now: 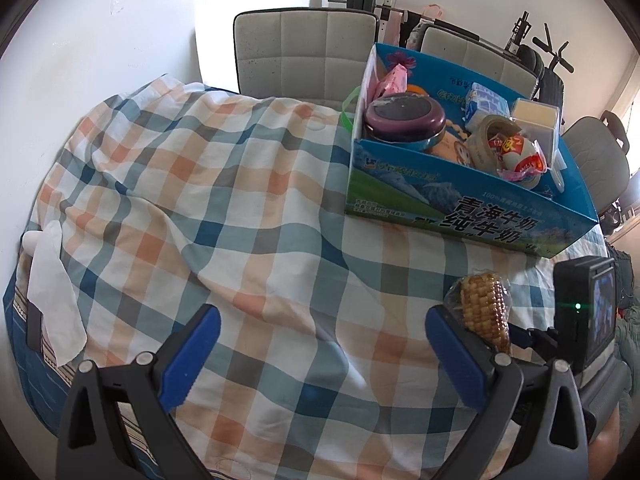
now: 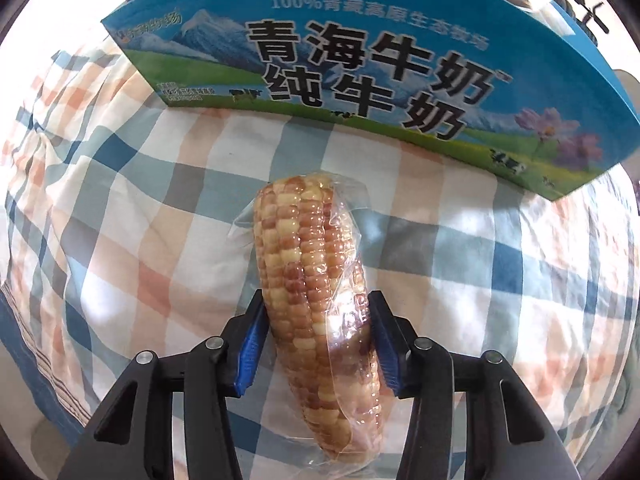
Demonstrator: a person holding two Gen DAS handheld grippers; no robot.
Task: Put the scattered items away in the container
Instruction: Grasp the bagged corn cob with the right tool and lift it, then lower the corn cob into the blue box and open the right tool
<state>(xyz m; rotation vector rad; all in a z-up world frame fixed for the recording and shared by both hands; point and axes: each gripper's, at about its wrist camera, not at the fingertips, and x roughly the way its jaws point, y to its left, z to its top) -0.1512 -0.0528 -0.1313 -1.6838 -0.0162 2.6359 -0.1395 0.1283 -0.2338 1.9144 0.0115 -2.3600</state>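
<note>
Two tongs: the right tongs [image 2: 316, 344] clamp the wrapped corn [image 2: 316, 300] on the checked surface [image 2: 120, 208] just before the box [image 2: 360, 64]; the left tongs [image 1: 322, 354] gape empty. Step: pickup. Next: lift over the box wall.

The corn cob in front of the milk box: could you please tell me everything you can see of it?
The corn cob has mixed pale yellow and reddish-brown kernels, sealed in clear, glossy, wrinkled plastic wrap. It lies lengthwise on the checked cloth, its blunt end pointing toward the blue milk box, apart from it. The right tongs are shut on its lower half, blue pads pressing both sides. In the left wrist view it shows beside the open left tongs.
</note>
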